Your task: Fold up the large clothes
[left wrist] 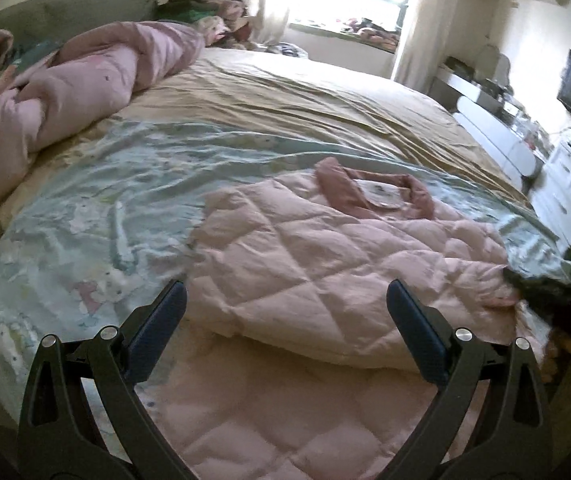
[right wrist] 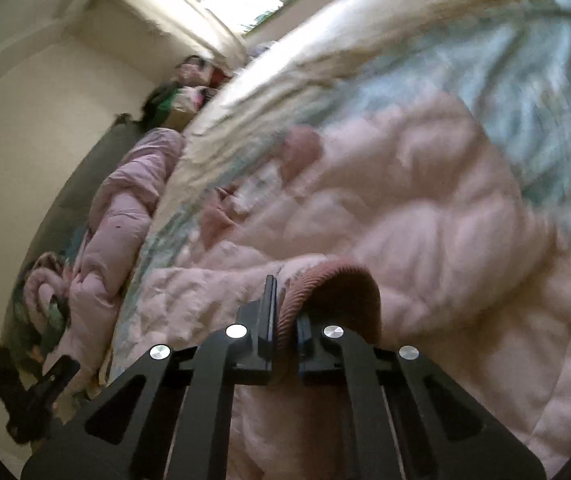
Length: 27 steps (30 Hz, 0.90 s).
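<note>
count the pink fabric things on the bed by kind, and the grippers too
Quilted pink jacket: 1
Bunched pink duvet by the headboard: 1
Grippers: 2, the left gripper with jaws open and empty, the right gripper with jaws shut on the jacket's ribbed cuff
Total: 4

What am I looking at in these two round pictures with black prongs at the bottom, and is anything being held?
Each picture comes from a fisheye camera on a hand-held two-finger gripper, looking along its fingers; a person carries one in each hand. The left wrist view shows the left gripper open and empty above a pink quilted jacket lying on a pale blue printed sheet on the bed. The right wrist view is tilted and blurred: the right gripper is shut on the jacket's ribbed cuff. A rolled pink duvet lies at the bed's far side.
</note>
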Tool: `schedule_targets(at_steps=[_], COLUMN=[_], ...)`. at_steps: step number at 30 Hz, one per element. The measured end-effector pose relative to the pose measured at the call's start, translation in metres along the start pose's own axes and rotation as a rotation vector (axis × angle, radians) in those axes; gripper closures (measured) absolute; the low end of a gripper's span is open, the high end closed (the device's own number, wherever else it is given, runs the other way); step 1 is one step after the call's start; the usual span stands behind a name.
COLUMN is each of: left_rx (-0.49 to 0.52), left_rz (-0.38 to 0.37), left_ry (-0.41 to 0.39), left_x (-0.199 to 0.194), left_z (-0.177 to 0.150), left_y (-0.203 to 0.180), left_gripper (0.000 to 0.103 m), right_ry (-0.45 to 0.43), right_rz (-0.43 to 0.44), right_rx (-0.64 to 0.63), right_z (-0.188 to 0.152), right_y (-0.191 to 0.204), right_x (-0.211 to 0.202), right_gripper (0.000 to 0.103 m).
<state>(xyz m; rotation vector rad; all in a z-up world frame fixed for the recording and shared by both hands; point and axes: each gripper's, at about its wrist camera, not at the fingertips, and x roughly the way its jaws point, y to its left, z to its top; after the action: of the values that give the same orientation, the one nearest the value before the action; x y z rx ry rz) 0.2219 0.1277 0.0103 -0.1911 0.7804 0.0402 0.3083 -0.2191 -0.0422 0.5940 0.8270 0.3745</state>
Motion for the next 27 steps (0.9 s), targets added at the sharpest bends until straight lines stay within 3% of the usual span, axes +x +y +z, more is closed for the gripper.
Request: schedule_targets(at_steps=[7, 11, 16, 27], left_rx=[0.007, 0.001, 0.020, 0.104], left_rz=[0.011, -0.010, -0.016, -0.057], left_ry=[-0.019, 0.003, 0.053, 0.113], left_x=[0.008, 0.027, 0.050, 0.086], left_z=[0.022, 0.028, 0.023, 0.019], left_y=[0.006, 0.001, -0.008, -0.033], left_gripper=[0.009, 0.009, 0.009, 0.009], right_ry=[-0.116, -0.130, -0.093, -0.069], right_rz=[0.042, -0.037, -0.146, -0.188], right_rx=[-0.243, -0.329, -0.333, -0.238], right_z=[0.063, 0.080, 0.072, 0.058], right_y=[0.068, 0.081, 0.065, 0.032], right_x=[-0.032, -0.021, 0.004, 0.020], right_gripper=[0.098, 0.098, 0.098, 0.097])
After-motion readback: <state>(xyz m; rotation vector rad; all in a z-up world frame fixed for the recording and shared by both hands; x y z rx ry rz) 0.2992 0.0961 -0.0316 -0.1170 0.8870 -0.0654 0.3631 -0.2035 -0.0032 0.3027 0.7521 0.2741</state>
